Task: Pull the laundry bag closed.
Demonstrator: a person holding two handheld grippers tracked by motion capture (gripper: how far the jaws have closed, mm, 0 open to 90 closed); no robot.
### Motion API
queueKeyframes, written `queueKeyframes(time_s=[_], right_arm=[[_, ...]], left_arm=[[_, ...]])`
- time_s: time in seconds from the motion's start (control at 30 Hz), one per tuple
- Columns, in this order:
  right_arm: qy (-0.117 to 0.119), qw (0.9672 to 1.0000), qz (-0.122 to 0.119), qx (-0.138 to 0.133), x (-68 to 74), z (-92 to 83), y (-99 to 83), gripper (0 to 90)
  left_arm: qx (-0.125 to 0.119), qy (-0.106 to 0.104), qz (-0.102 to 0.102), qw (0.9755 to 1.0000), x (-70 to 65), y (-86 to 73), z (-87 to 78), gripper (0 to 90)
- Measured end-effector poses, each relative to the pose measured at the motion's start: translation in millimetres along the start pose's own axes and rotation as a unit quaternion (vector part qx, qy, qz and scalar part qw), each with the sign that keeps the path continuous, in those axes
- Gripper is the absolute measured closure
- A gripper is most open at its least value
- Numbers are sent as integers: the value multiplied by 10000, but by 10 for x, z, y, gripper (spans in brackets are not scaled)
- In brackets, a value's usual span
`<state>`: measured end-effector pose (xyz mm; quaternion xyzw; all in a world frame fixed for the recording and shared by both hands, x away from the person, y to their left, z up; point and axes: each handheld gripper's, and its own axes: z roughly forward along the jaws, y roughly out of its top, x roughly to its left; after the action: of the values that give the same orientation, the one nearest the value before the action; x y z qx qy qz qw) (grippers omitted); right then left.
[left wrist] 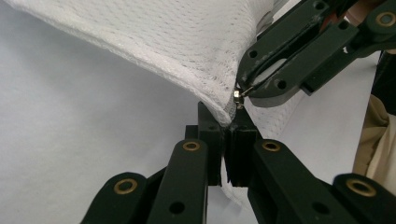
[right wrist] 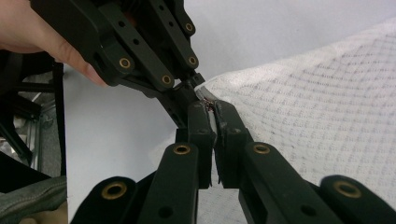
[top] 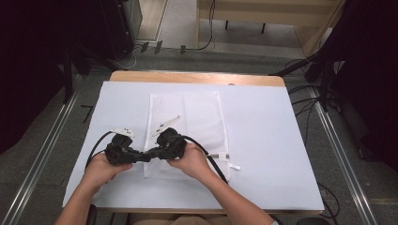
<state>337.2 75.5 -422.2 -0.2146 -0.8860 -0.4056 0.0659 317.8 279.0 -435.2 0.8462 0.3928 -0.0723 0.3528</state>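
A white mesh bag point(top: 197, 112) lies flat on the white table cover, its near-left corner lifted. My left gripper point(top: 145, 155) is shut on that corner's edge; in the left gripper view the mesh point(left wrist: 177, 42) is pinched between its jaws point(left wrist: 229, 122). My right gripper point(top: 152, 152) meets it tip to tip from the right. Its jaws point(right wrist: 211, 106) are shut on the bag's small metal zipper pull point(left wrist: 238, 97) right beside the left gripper's point(right wrist: 194, 81) tips. The right gripper point(left wrist: 245, 88) comes in from the upper right in the left gripper view. The bag point(right wrist: 317, 107) rises to the pinch.
The white cover point(top: 267, 136) spans most of the wooden table, whose bare far edge point(top: 197, 77) shows behind. A small white tag point(top: 234, 166) lies by the bag's near-right corner. Metal floor rails run along both sides, and dark stands and cables stand at the right.
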Motion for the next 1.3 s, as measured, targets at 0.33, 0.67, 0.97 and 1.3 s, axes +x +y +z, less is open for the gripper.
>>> queueKeyframes(time_s=[0.33, 0.67, 0.97, 1.3], right_arm=[[-26, 9999, 104, 61, -74, 30, -51, 880], [-75, 9999, 62, 101, -124, 13, -107, 881], [-179, 9998, 31, 90, -197, -54, -191, 880], [-214, 9996, 97, 132, -248, -91, -255, 880]], left_arm=[[16, 46, -1, 10000, 16, -8, -29, 880], [40, 22, 25, 10000, 21, -19, -42, 881], [-11, 32, 2, 10000, 28, -17, -53, 881], [-12, 16, -21, 10000, 35, -23, -67, 881]])
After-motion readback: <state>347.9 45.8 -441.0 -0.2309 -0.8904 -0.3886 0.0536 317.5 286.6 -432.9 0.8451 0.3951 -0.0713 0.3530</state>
